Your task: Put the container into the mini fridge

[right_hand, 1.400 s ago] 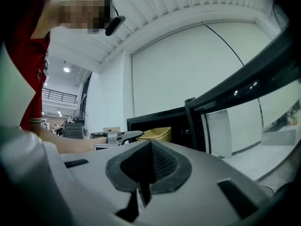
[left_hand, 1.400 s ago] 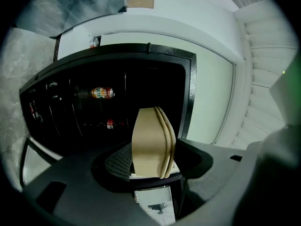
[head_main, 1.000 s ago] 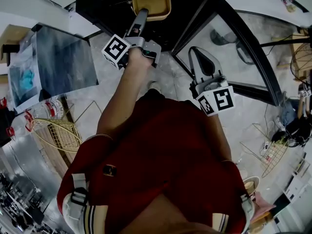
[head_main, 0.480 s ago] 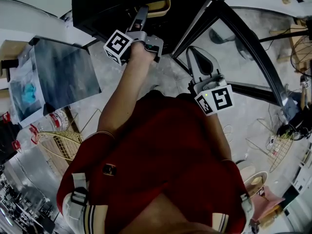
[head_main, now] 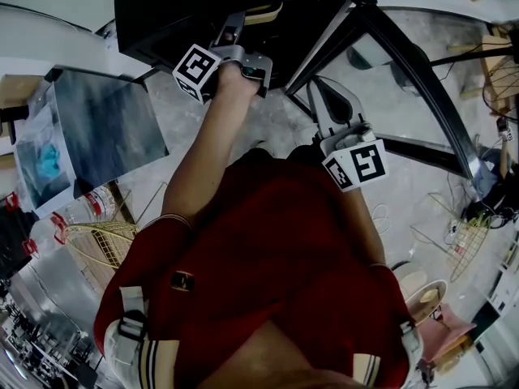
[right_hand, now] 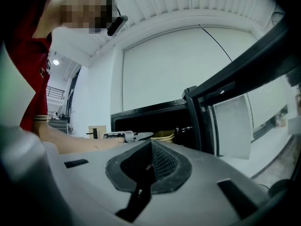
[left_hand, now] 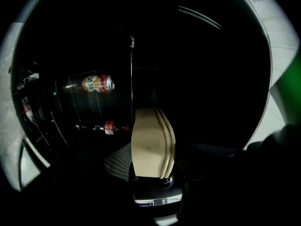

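Observation:
In the left gripper view the tan container (left_hand: 153, 142) stands on edge between my left gripper's jaws, which are shut on it, inside the dark mini fridge (head_main: 203, 6). From the head view my left gripper (head_main: 237, 24) reaches into the fridge mouth, and only a strip of the container (head_main: 263, 12) shows under the fridge's top. My right gripper (head_main: 331, 96) hangs in front of the open glass door (head_main: 405, 71), its pads (right_hand: 162, 161) pressed together with nothing between them. In the right gripper view the container (right_hand: 163, 135) sits at the fridge opening.
Inside the fridge a can (left_hand: 98, 83) lies on a wire shelf and a bottle (left_hand: 106, 126) lies lower down. Left of the person are a dark board (head_main: 105, 124), plastic bottles (head_main: 81, 205) and a wire basket (head_main: 93, 233). Another wire basket (head_main: 462, 241) and a bowl (head_main: 426, 298) stand right.
My left gripper has carried the container deeper into the fridge, so less of it shows under the fridge's top. The right gripper has shifted slightly toward the fridge and stays shut.

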A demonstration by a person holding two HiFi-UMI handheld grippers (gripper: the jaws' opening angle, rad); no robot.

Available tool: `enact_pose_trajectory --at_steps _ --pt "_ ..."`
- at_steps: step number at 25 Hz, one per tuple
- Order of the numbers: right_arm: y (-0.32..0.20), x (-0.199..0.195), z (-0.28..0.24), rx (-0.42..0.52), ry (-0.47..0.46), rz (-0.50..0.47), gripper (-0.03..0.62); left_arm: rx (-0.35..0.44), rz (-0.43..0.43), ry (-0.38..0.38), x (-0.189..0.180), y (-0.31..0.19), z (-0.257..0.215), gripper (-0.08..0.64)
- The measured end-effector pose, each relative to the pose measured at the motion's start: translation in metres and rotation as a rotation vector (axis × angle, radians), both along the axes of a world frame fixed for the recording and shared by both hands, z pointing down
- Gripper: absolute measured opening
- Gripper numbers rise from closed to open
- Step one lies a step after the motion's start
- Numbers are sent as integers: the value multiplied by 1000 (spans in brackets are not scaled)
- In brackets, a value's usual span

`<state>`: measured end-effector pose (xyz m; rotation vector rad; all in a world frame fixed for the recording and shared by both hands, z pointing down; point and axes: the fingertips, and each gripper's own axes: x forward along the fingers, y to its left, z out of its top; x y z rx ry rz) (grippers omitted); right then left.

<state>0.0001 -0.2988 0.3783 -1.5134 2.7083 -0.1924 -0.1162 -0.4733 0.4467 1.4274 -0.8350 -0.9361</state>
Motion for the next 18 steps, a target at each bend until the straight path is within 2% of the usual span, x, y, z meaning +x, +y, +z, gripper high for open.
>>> enact_pose_trajectory --at_steps 7,18 --pt "-1 9 0 -16 0 -10 -2 32 -25 -22 -3 -6 -6 284" --pt "-4 20 -10 -18 -2 -116 -1 35 -93 -59 -3 13 -11 324"
